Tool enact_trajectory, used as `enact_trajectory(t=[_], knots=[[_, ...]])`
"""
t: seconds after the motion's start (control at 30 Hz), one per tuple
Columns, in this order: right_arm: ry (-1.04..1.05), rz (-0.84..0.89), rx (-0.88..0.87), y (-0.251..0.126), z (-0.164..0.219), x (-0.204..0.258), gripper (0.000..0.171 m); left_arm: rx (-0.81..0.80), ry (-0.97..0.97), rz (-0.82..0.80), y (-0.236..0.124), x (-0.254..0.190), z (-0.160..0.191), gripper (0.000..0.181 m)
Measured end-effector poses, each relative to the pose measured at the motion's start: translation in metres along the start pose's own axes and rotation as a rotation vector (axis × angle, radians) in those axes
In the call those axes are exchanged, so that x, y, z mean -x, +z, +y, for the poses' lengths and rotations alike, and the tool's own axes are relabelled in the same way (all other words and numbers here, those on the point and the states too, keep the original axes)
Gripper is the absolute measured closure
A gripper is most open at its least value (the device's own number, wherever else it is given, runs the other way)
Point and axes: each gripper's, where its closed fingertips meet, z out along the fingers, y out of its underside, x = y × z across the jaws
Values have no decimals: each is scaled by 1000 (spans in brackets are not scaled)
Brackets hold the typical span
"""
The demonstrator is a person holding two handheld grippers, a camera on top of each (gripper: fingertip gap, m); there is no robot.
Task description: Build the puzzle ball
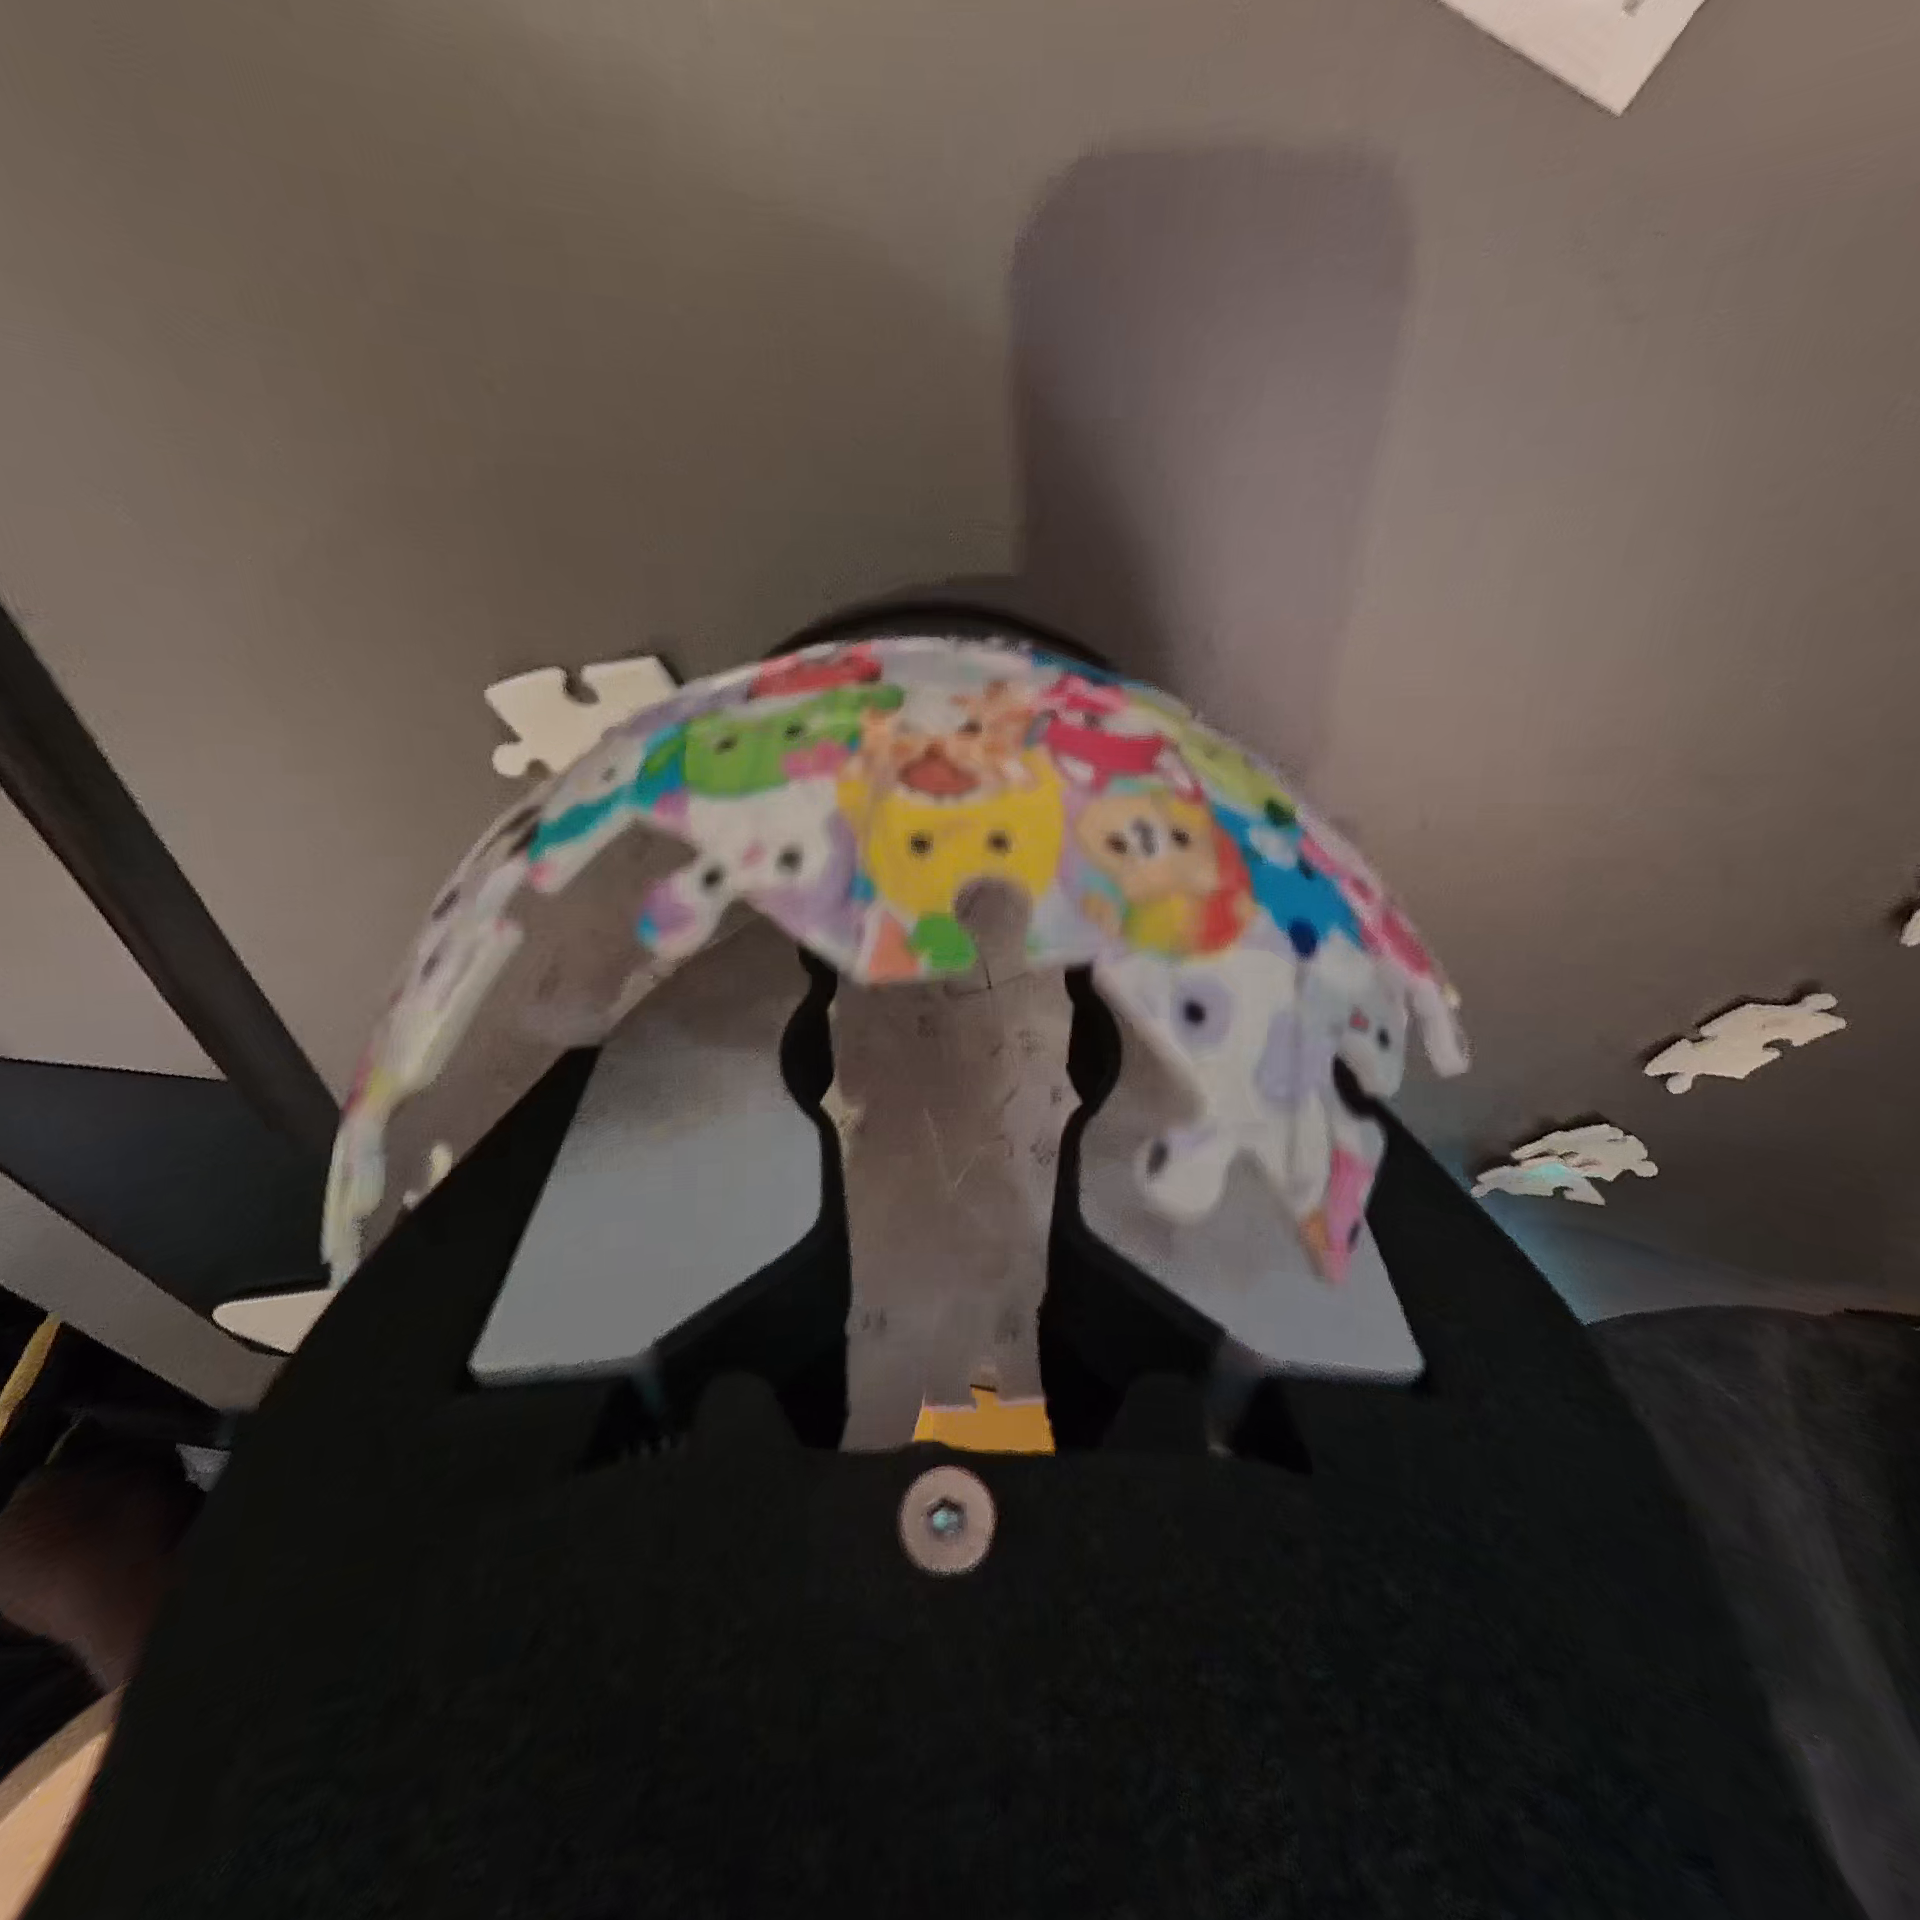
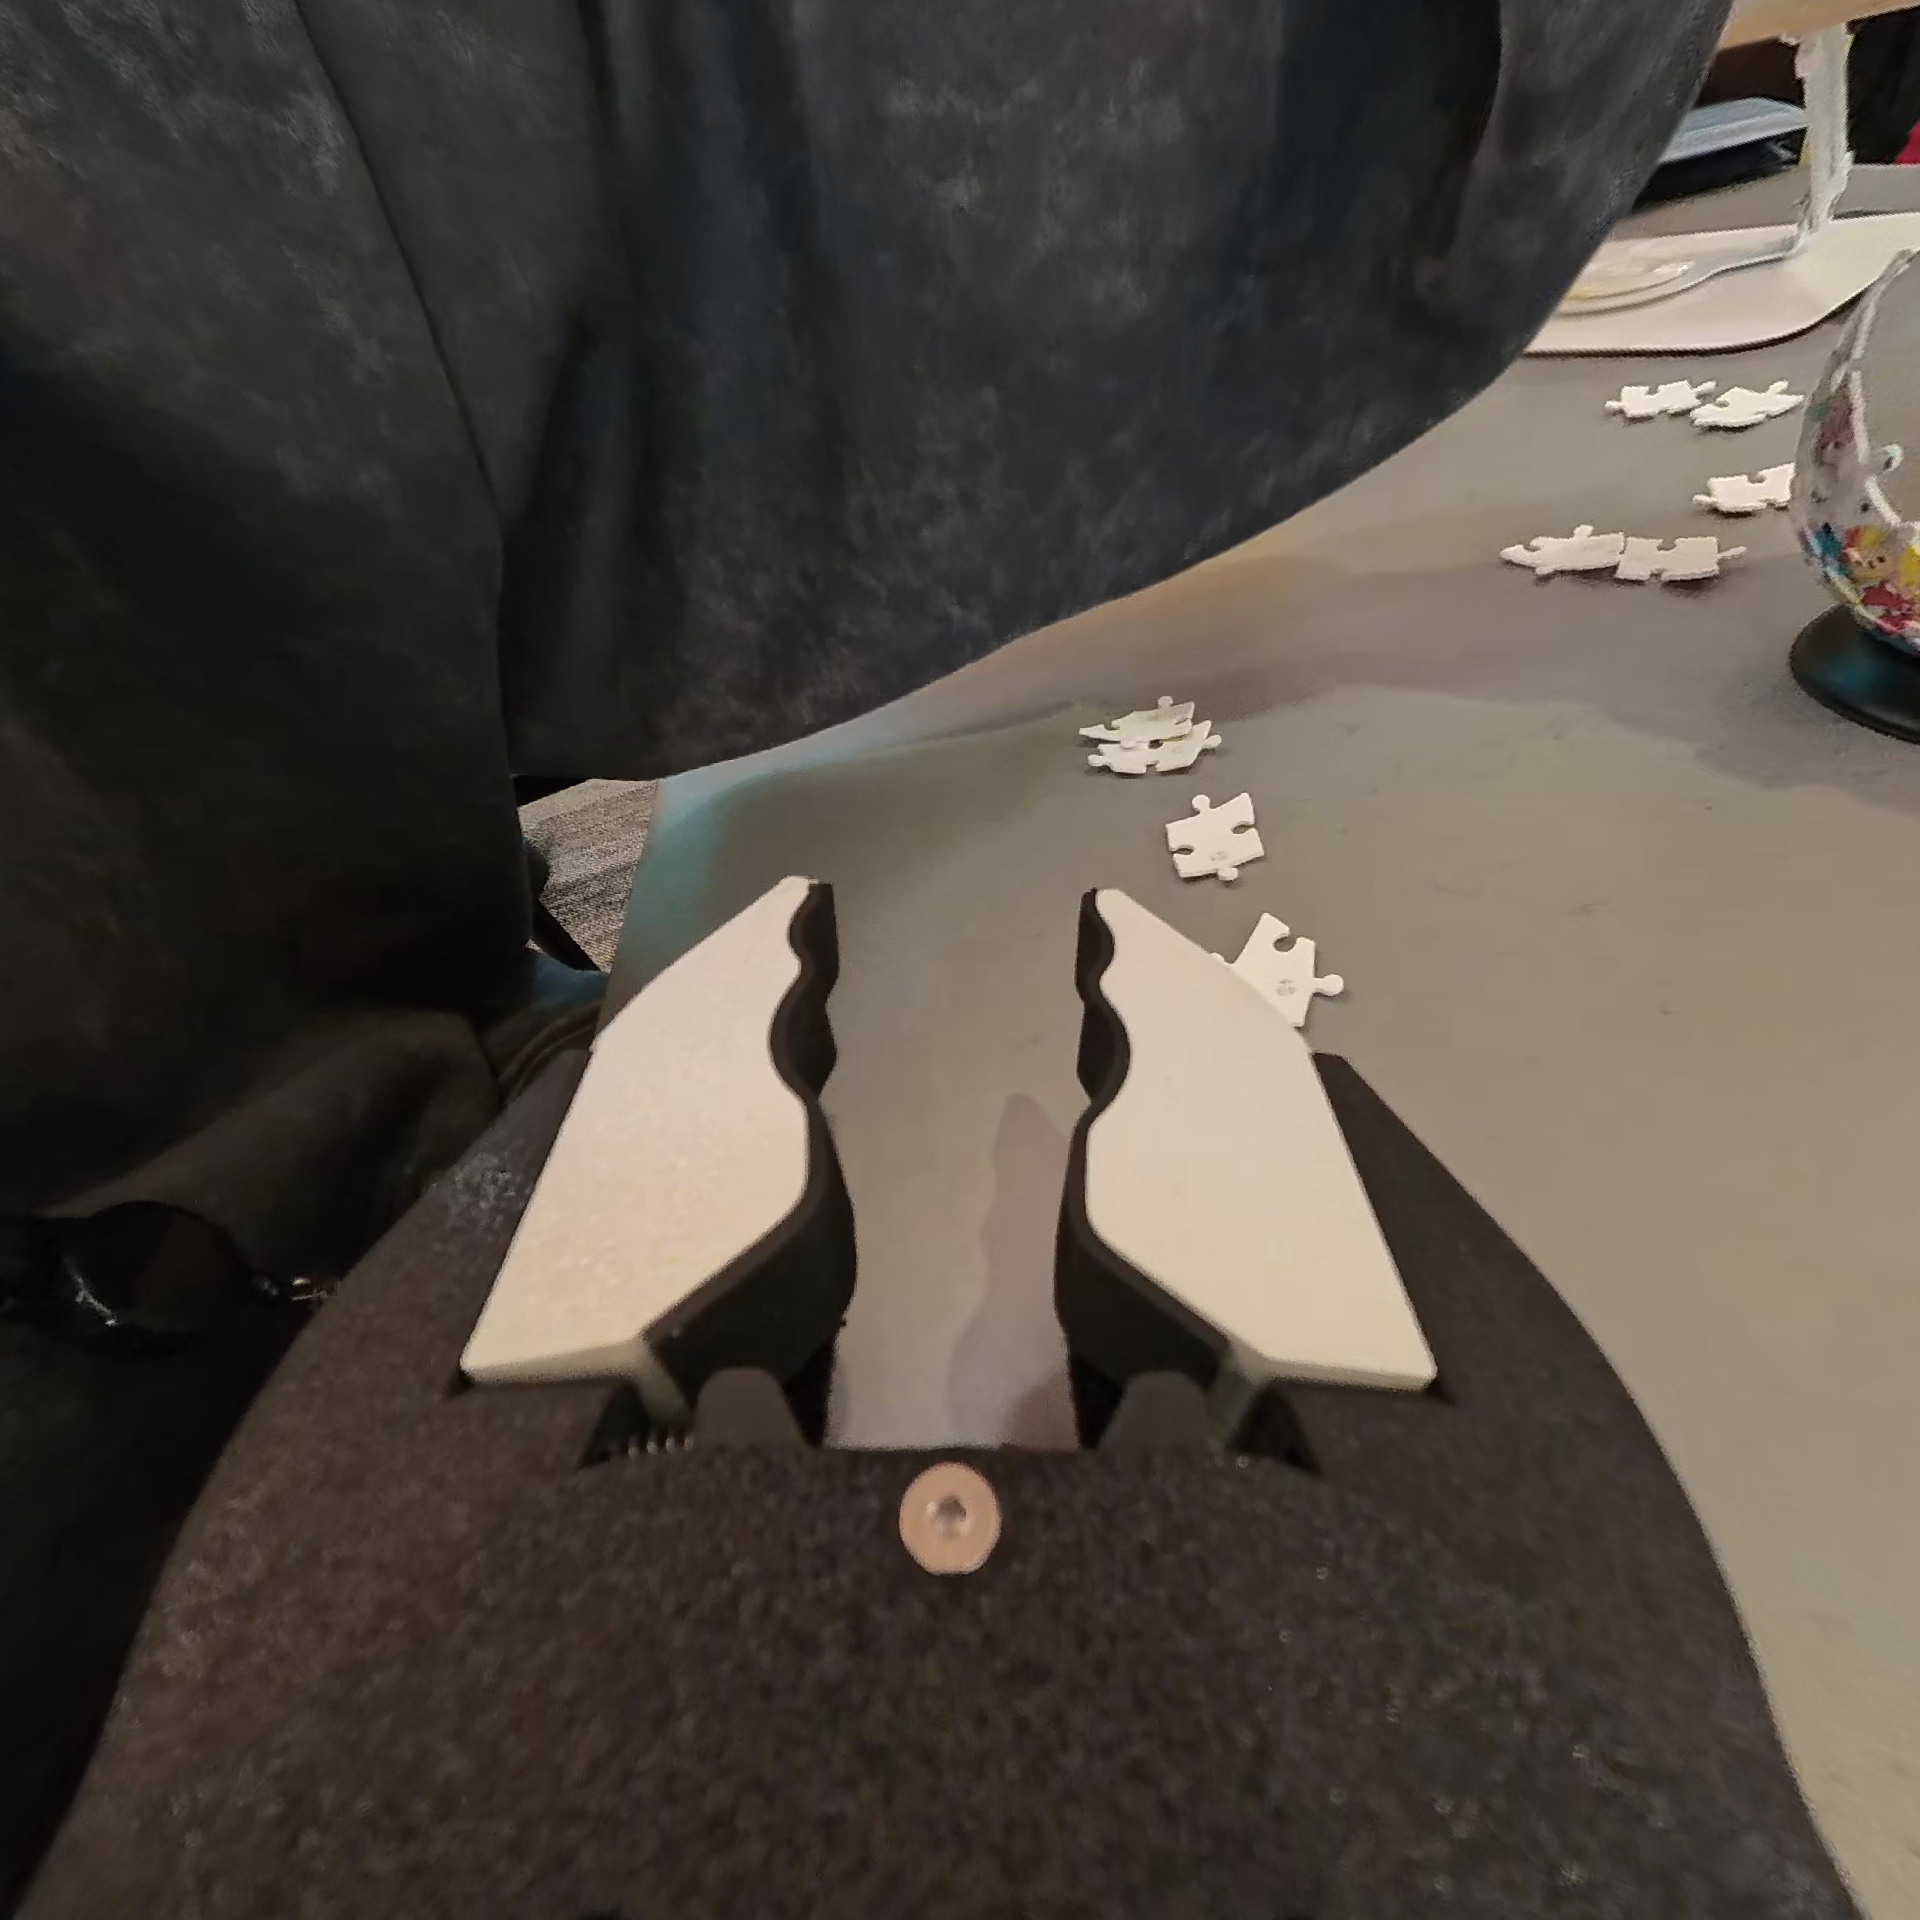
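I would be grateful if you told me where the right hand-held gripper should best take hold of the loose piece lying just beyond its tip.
Grip the puzzle piece across its straighter sides, avoiding the knobs. It lies flat, white side up, on the grey table, so the open right hand-held gripper should probably come from above, tilted steeply, one finger catching an edge.

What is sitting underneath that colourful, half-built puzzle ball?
In the right wrist view, the colourful, partly built puzzle ball rests on a round black stand on the grey table. In the left wrist view only the stand's dark edge peeks out behind the ball; the rest is covered.
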Motion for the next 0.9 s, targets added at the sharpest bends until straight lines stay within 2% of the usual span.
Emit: enact_trajectory(t=[0.17, 0.2, 0.27, 0.33, 0.37, 0.53, 0.57, 0.8, 0.87, 0.9], knots=[[1, -1, -1, -1, 0, 0, 127, 40, 35, -51, 6, 6, 1, 136], [2, -2, -2, -1, 0, 0, 127, 44, 35, -49, 7, 7, 1, 103], [2, -3, 0, -1, 1, 0, 127, 48, 33, -39, 8, 7, 1, 95], [2, -4, 1, 0, 1, 0, 127, 47, 35, -41, 8, 8, 0, 101], [3, -5, 1, 0, 1, 0, 127, 47, 35, -42, 8, 8, 0, 95], [4, -3, 1, -1, 1, -1, 127, 54, 36, -28, 10, 6, 1, 99], [5, -4, 1, -1, 1, -1, 127, 53, 39, -30, 10, 6, 1, 145], [2, -4, 5, -1, 1, 0, 127, 47, 48, -32, 10, 4, 2, 146], [1, -4, 4, -1, 1, 0, 127, 29, 59, -13, 8, 0, 0, 179], [1, -4, 4, -1, 1, 0, 127, 18, 58, -13, 8, 0, -1, 178]])
